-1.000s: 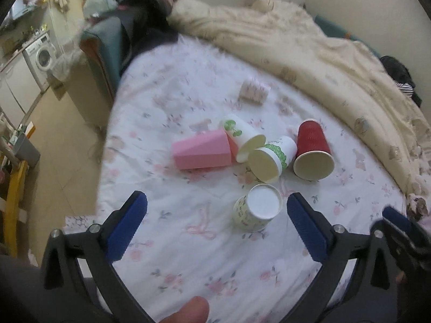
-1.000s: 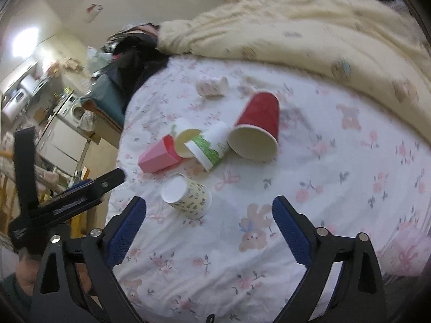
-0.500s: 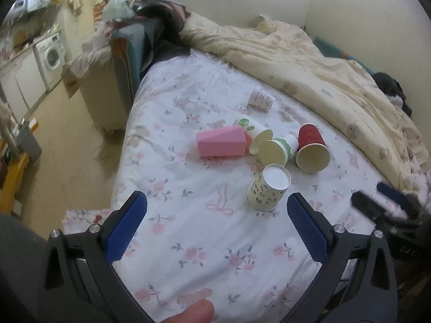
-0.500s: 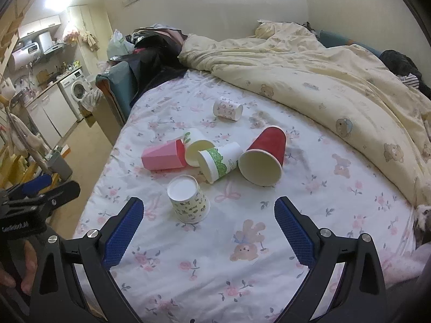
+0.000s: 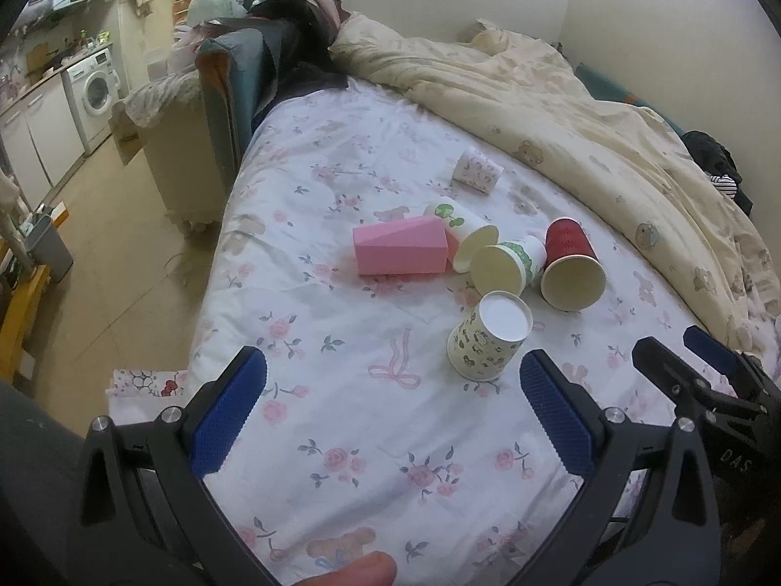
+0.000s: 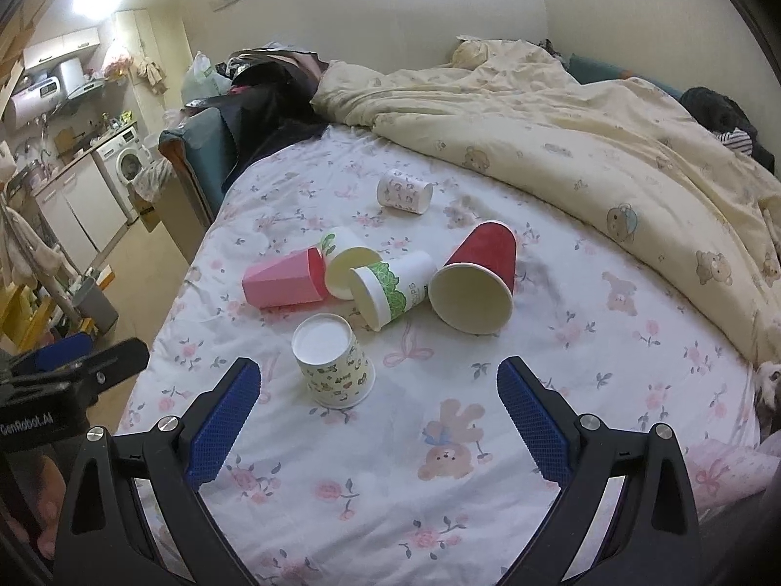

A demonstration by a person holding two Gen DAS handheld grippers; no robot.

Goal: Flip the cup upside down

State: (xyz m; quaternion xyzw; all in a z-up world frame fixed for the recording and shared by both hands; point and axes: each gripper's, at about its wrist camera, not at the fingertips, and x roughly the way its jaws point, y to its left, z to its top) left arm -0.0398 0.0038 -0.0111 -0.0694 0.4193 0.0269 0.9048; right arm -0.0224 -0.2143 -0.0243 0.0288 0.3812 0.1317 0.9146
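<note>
A patterned paper cup [image 5: 489, 337] [image 6: 333, 363] stands upside down on the flowered bed sheet [image 5: 371, 444], white base up. Behind it lie a pink cup [image 5: 399, 246] [image 6: 285, 279], a white cup with green leaf print [image 5: 460, 231] [image 6: 349, 263], a green-banded white cup [image 5: 507, 263] [image 6: 393, 287] and a red cup [image 5: 570, 264] [image 6: 476, 277], all on their sides. A small patterned cup [image 5: 477, 170] [image 6: 405, 191] lies farther back. My left gripper [image 5: 390, 405] is open and empty, short of the cups. My right gripper [image 6: 376, 415] is open and empty, just before the upside-down cup.
A cream duvet [image 5: 561, 112] [image 6: 585, 127] is bunched along the bed's far and right side. Dark clothes and a sofa arm [image 5: 244, 63] stand at the bed's head. The bed's left edge drops to a tiled floor [image 5: 112, 224] with a washing machine [image 5: 95, 88].
Both grippers have drawn back and up from the cups, so the cups look smaller and farther. The patterned cup stands upside down throughout. Both grippers stay open.
</note>
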